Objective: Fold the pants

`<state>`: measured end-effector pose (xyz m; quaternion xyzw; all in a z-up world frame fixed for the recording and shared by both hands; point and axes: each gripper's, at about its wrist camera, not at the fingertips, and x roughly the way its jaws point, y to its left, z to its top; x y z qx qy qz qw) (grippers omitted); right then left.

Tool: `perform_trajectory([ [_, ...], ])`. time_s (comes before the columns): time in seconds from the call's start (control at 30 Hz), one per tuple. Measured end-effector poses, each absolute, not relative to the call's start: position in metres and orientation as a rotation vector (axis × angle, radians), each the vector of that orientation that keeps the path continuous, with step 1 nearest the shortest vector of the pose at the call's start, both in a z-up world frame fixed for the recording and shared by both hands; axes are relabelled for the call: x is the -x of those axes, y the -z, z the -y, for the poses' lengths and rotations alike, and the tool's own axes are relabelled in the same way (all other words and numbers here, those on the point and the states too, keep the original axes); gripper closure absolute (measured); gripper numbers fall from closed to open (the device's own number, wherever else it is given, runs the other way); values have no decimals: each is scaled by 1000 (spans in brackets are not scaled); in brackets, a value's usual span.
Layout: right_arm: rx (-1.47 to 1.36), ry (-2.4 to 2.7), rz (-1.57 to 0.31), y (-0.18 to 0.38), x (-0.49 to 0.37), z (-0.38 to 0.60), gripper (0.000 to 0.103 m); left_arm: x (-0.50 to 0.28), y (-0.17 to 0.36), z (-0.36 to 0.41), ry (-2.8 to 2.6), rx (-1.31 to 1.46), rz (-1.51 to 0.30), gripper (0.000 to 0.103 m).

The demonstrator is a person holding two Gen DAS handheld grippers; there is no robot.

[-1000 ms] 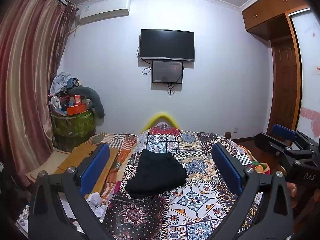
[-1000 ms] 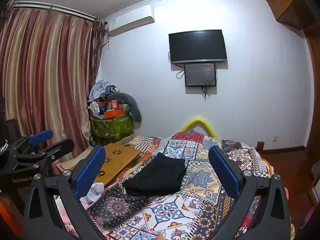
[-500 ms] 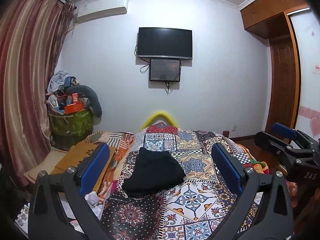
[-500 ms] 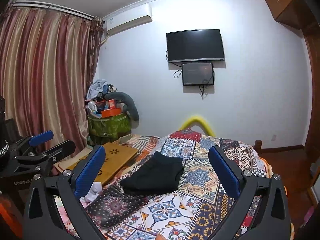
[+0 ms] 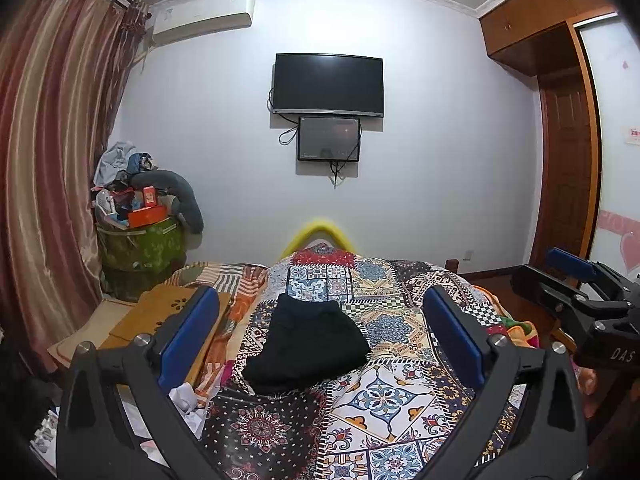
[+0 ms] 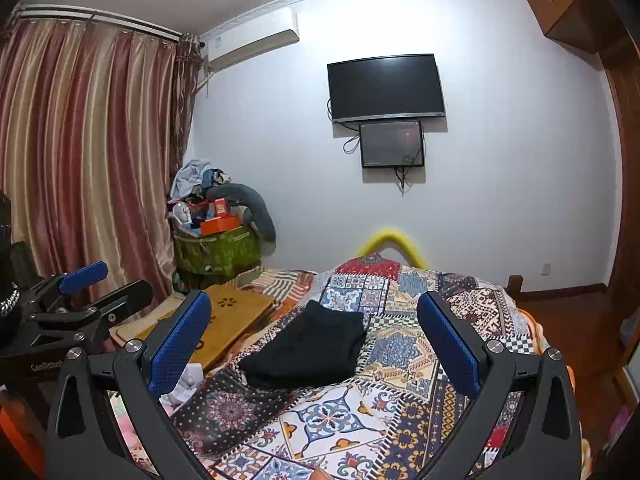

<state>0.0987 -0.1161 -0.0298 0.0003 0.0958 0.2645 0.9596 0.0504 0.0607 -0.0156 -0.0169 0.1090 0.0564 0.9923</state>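
Already folded into a compact bundle, the black pants [image 5: 308,346] lie on the patchwork bedspread [image 5: 384,396] straight ahead of both wide-open, empty grippers, left gripper [image 5: 320,332] and right gripper [image 6: 314,336] about equally distant.

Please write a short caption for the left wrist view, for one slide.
Left gripper open above folded black pants lying on a patchwork bedspread; right gripper at the edge.
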Motion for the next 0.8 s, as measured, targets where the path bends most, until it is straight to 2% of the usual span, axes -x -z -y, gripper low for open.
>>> perform_trajectory([
  [0.8, 5, -529, -191, 28, -96, 118, 1, -51, 17, -62, -92, 33, -230, 0],
])
